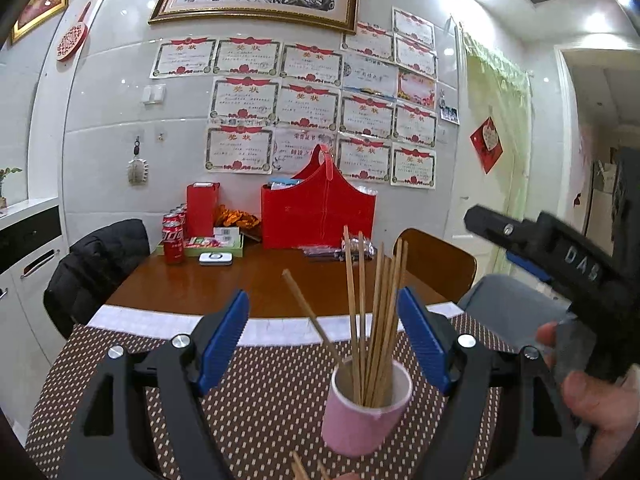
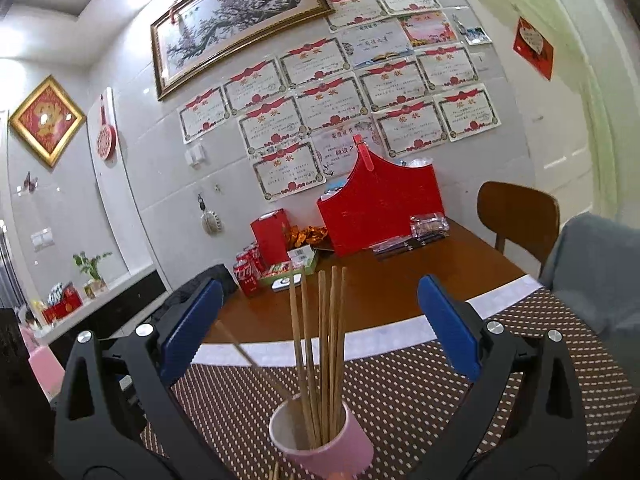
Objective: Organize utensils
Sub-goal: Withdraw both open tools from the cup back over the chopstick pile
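A pink cup (image 1: 366, 412) stands on the dotted brown mat (image 1: 120, 380) with several wooden chopsticks (image 1: 376, 312) upright in it and one leaning out to the left. My left gripper (image 1: 324, 340) is open just behind the cup, its blue pads wide apart and touching nothing. At the right of this view a hand (image 1: 592, 400) holds the black body of the right gripper (image 1: 560, 256). In the right wrist view the same cup (image 2: 320, 444) and chopsticks (image 2: 324, 340) sit low in the middle, and my right gripper (image 2: 320, 328) is open and empty. Loose chopstick tips (image 1: 300, 468) show at the bottom edge.
A wooden table (image 1: 248, 280) runs back to the tiled wall. On it stand a red basket (image 1: 320, 216), a red box (image 1: 202, 208) and cola cans (image 1: 173, 240). A chair with a black jacket (image 1: 96, 264) is at the left, a wooden chair (image 2: 520, 216) at the right.
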Tool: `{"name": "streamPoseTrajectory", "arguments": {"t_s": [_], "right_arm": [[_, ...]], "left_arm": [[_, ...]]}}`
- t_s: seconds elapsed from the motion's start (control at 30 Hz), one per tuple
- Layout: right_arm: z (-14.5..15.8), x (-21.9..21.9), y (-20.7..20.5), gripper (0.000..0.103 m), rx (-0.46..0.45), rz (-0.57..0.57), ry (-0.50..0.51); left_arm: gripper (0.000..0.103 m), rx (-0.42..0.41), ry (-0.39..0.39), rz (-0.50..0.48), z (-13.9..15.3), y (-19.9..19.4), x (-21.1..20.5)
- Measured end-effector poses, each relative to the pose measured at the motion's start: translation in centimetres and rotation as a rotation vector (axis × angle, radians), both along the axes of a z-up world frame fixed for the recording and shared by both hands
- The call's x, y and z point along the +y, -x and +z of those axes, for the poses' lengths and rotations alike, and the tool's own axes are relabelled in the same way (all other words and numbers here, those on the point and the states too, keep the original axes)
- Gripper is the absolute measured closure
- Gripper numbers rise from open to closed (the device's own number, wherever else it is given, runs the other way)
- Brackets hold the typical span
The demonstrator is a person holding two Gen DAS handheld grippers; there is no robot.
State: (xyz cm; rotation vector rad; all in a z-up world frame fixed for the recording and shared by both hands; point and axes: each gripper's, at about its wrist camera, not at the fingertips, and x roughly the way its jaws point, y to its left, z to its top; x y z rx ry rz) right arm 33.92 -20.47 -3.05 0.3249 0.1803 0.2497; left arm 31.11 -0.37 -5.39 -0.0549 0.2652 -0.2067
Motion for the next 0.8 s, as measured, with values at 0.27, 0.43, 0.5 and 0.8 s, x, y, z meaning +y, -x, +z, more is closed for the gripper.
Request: {"name": "streamPoseTrajectory", "arguments": {"t_s": [0.27,0.43,0.5,0.8], "right_arm": [[0.4,0.6,3.8,0.006,0.021,-0.032,0.079],[-0.4,0.9,5.4,0.006,0.055,-0.053,0.122],[-0.8,1.0,5.9,0.006,0.073,-0.048,0.138],[-5.8,1.3,7.2,0.006,0.248,0.023,0.192]], "left_arm": [[0.027,0.083,-0.014,0.014,-1.9,3.4,1.0],[0.027,0.142,-0.030,0.023,-3.7,4.9,1.6],[0.027,0.169,-0.040,0.025,-4.6,5.4,1.9],[0.027,0.337,-0.046,0.039,-9.4,6.8,2.7]]}}
